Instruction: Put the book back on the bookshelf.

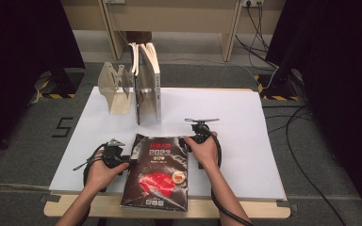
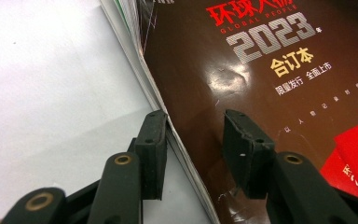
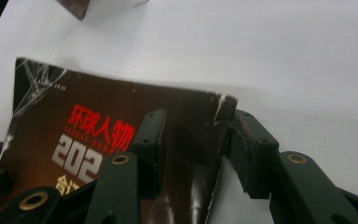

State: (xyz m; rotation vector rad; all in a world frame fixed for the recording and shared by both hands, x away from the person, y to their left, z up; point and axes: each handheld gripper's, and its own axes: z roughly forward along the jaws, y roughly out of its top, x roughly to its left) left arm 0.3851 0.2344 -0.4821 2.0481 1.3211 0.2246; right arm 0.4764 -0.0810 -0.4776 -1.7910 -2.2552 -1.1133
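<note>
- Lying flat at the table's (image 1: 245,122) six o'clock: a glossy dark-brown magazine (image 1: 158,172), red-and-silver "2023" title, scuffed corners.
- Left gripper (image 2: 193,140) part-open, straddling its nine o'clock edge, not clamped.
- Right gripper (image 3: 196,140) wide, astride its torn two o'clock corner.

Both grippers (image 1: 114,151) (image 1: 199,133) low, jaws apart.

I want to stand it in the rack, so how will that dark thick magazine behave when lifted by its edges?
The magazine is probably floppy: its many thin pages fan loose at the edge by the left tongs. The glossy cover may slip between pads. Its top corner by the right tongs is already torn, so it may tear further.
</note>
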